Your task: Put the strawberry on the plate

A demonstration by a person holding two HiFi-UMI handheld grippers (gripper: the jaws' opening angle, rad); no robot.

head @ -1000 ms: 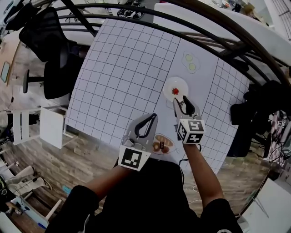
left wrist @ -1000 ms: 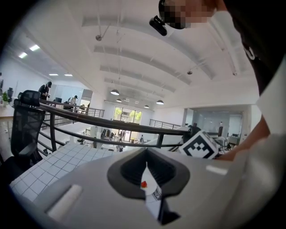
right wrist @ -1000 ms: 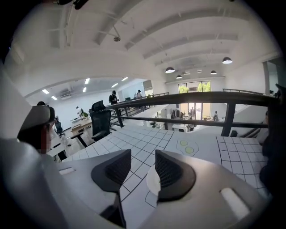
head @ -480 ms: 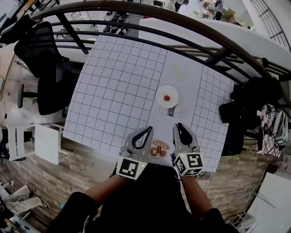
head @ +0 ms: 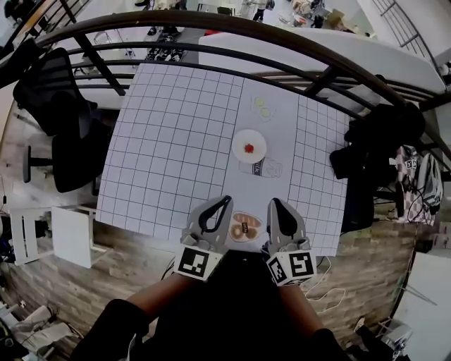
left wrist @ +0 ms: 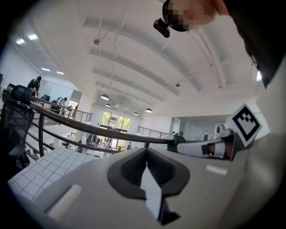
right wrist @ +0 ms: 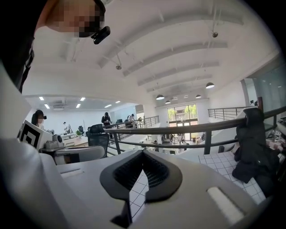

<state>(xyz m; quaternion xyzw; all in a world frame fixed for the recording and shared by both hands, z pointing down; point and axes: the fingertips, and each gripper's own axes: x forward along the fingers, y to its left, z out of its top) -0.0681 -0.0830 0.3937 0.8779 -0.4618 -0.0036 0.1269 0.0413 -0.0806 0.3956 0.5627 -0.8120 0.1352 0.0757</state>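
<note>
A red strawberry point(head: 248, 148) lies on the small white plate point(head: 258, 141) in the middle of the gridded table point(head: 176, 134). Both grippers are held well short of it, over the table's near edge. The left gripper point(head: 224, 200) and the right gripper point(head: 273, 203) point away from me, each with its jaws closed and nothing between them. In the left gripper view the left gripper point(left wrist: 146, 154) aims up at the ceiling and a railing. The right gripper point(right wrist: 143, 154) in its own view looks over a strip of table towards the railing.
An oval dish point(head: 244, 227) with brown food sits between the grippers at the near edge. A printed cup point(head: 261, 168) lies just below the plate, a small dish with green pieces point(head: 261, 107) beyond it. A curved black railing point(head: 211, 21) arcs overhead; black chair point(head: 60, 106) left, dark bags point(head: 377, 137) right.
The right gripper has drawn back from the plate to the near edge and its jaws have shut. The strawberry stays on the plate. The left gripper has barely moved.
</note>
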